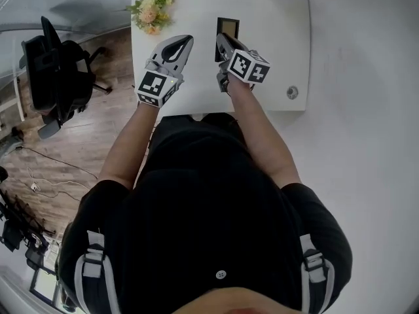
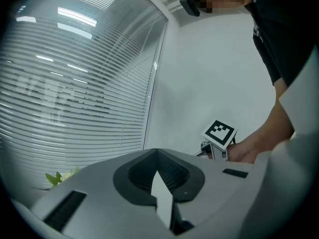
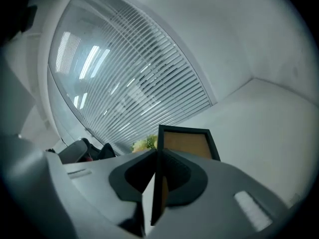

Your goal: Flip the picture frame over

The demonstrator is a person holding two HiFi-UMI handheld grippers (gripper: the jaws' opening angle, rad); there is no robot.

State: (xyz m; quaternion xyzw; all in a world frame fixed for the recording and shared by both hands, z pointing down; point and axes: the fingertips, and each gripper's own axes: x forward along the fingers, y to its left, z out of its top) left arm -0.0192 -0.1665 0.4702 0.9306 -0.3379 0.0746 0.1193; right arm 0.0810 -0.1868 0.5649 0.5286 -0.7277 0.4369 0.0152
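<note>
The picture frame (image 1: 228, 28), black-edged with a brown panel, stands up off the white table (image 1: 281, 25) near its far middle. My right gripper (image 1: 222, 42) is shut on the frame's near edge. In the right gripper view the frame (image 3: 187, 142) rises edge-on out of the right gripper (image 3: 157, 159), its brown face turned to the right. My left gripper (image 1: 178, 46) hovers over the table to the left of the frame, shut and holding nothing. In the left gripper view the left gripper (image 2: 158, 172) points past the right gripper's marker cube (image 2: 219, 132).
A bunch of flowers (image 1: 152, 8) lies at the table's far left corner, close to the left gripper. A small round metal object (image 1: 292, 92) sits near the table's front right corner. A black office chair (image 1: 55, 77) stands on the wooden floor to the left.
</note>
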